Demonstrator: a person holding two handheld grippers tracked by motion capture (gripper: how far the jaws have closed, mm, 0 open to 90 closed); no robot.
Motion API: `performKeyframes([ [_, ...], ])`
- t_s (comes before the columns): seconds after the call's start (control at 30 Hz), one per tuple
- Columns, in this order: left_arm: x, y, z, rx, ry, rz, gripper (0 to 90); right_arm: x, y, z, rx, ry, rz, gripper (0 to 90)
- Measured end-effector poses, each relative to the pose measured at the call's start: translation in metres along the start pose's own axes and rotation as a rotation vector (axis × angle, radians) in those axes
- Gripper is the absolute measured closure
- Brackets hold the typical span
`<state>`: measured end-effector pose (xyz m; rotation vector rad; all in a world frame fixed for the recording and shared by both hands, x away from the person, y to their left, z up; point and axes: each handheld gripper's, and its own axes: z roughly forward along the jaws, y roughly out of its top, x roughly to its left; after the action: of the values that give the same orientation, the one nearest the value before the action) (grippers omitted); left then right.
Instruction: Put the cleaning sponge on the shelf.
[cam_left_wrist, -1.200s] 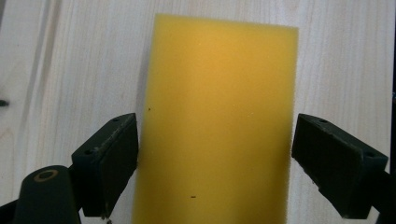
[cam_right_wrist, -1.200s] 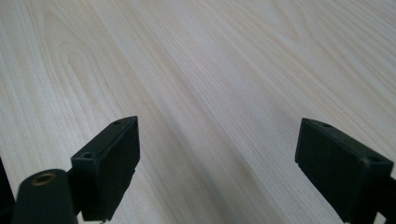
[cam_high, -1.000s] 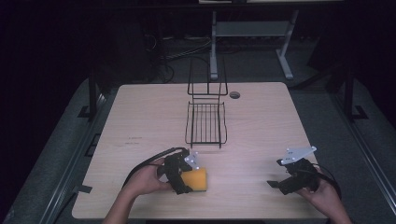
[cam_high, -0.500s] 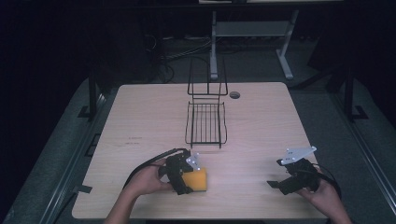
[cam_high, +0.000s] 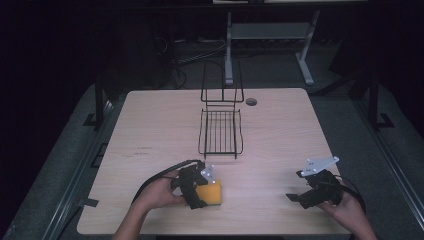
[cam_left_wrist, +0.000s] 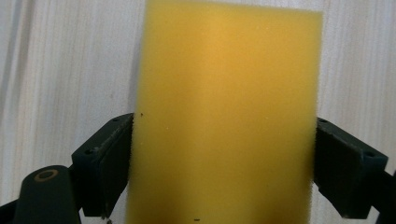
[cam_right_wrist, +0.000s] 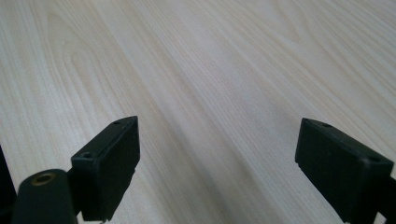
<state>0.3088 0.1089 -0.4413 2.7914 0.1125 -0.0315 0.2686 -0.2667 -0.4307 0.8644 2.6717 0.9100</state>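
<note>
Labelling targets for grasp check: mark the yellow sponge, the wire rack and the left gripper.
yellow sponge (cam_left_wrist: 224, 116), left gripper view, middle of its face.
wire rack (cam_high: 220, 131), high view, flat grid section.
left gripper (cam_high: 200, 192), high view, between its fingertips at the sponge.

One yellow rectangular foam sponge (cam_high: 209, 193) lies on the one pale wooden table (cam_high: 280, 135). One black wire rack (cam_high: 220, 131) stands on that table. One small round dark hole (cam_high: 251, 101) is cut in the tabletop. Two black handheld two-jaw grippers are present: the left gripper (cam_high: 197, 187) and the right gripper (cam_high: 306, 192). Two hands hold them, the left hand (cam_high: 157, 194) and the right hand (cam_high: 347, 212). Two grey three-cornered plates top the grippers, one each.
</note>
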Motion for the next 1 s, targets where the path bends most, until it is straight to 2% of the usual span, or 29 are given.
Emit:
performKeyframes([
  [0.23,-0.0008,0.0007,0.0015,0.006,0.007,0.013,14.8,0.0,0.0001,0.0001,0.0,0.001,-0.001,13.7],
  [0.33,-0.0018,0.0005,0.0009,0.003,0.006,0.025,20.4,-0.0002,0.0001,-0.0005,0.0,0.001,0.001,13.7],
  [0.77,-0.002,0.0001,-0.0002,0.003,0.004,0.031,21.6,0.0003,0.0004,0.0007,0.005,0.003,-0.003,13.7],
  [1.0,-0.0004,-0.0014,-0.007,-0.029,0.004,0.017,21.8,0.0005,0.0004,0.0035,0.017,0.01,-0.003,13.8],
])
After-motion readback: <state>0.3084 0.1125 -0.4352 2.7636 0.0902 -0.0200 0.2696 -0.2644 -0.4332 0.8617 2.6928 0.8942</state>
